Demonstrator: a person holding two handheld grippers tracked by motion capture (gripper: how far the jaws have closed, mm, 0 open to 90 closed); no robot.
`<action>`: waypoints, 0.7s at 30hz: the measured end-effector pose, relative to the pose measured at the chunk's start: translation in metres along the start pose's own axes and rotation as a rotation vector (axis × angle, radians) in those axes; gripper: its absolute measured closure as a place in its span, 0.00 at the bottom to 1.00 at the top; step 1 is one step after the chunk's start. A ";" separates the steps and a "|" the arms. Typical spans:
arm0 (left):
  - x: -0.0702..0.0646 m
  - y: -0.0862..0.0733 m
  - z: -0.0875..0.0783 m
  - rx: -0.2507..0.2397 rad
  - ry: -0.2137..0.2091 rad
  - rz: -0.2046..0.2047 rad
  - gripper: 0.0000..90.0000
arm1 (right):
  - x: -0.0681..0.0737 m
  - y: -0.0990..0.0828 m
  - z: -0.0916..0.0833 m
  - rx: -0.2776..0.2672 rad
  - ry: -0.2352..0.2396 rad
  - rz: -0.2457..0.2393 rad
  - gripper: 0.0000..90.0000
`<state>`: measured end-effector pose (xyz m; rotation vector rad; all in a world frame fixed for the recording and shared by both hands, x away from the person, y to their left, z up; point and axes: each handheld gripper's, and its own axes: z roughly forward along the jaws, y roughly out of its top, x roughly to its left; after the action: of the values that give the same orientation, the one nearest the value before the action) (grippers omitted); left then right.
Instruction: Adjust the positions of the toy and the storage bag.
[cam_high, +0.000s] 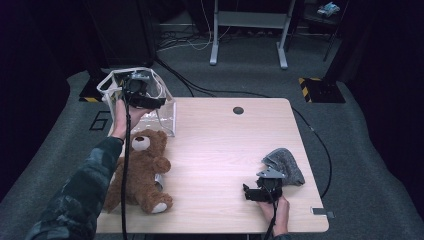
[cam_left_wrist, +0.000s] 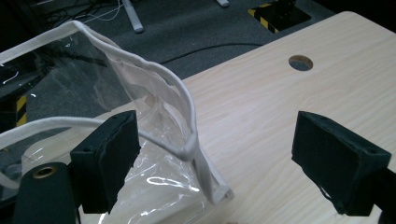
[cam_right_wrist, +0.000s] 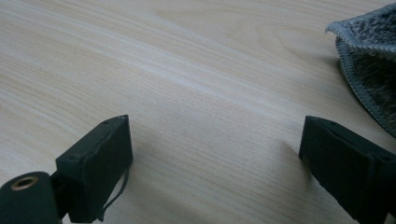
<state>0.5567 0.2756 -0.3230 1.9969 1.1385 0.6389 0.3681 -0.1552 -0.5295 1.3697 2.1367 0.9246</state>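
A clear plastic bag (cam_high: 162, 112) with white trim stands open at the table's far left corner. My left gripper (cam_high: 145, 99) hovers at its mouth. In the left gripper view the left gripper (cam_left_wrist: 215, 161) is open, and the bag's white rim (cam_left_wrist: 184, 100) runs between the jaws without either pad pressing on it. A brown teddy bear (cam_high: 142, 170) lies on its back at the near left. My right gripper (cam_high: 248, 193) rests low near the front right, open over bare wood (cam_right_wrist: 215, 172). A grey cloth (cam_high: 285, 165) lies just beyond it, and the cloth's edge (cam_right_wrist: 369, 60) sits at the upper right of the right gripper view.
The wooden table (cam_high: 225, 150) has a round cable hole (cam_high: 238, 110) near its far edge. The person's left sleeve (cam_high: 80, 195) crosses the teddy bear's side. Cables run over the carpet behind, where a desk frame (cam_high: 247, 30) stands.
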 end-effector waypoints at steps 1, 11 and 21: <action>0.000 0.001 0.002 0.001 0.001 -0.001 0.17 | 0.000 0.000 0.000 0.000 -0.001 0.001 0.10; 0.002 0.004 0.026 0.036 0.036 0.013 0.41 | 0.000 0.000 0.000 -0.003 0.003 -0.005 0.10; 0.004 0.000 0.051 0.104 0.092 0.024 0.68 | 0.001 0.000 0.000 -0.001 0.003 0.001 0.10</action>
<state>0.5948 0.2611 -0.3538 2.0899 1.2261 0.7038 0.3674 -0.1546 -0.5295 1.3703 2.1376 0.9288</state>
